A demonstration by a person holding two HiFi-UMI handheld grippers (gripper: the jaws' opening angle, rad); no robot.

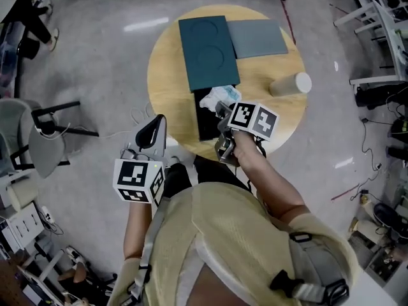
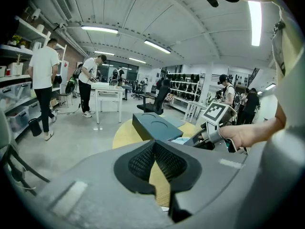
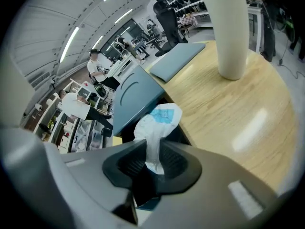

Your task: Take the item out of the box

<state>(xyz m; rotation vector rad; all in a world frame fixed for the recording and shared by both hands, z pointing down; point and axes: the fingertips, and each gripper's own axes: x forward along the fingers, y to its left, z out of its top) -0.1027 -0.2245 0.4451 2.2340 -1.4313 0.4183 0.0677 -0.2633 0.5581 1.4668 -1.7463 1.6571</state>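
Black-padded and held off the table's near-left edge, the left gripper (image 2: 153,146) has its jaws closed together with nothing between them. Just over the near edge of the round wooden table (image 1: 171,81), the right gripper (image 3: 153,151) has its jaws pinched on the neck of a white plastic bag (image 3: 159,120) with a blue printed patch. The bag bunches up above the pads, over the far end of an open black box (image 1: 205,125) that lies lengthwise from the near edge toward the middle; whether the bag is clear of the box cannot be told. Just beyond the box, a dark teal lid (image 1: 207,53) with two round hollows runs on to the far edge. A white cylinder (image 1: 290,84) lies on its side near the right edge. A flat grey sheet (image 1: 258,38) rests at the far-right edge, touching the lid's right side.
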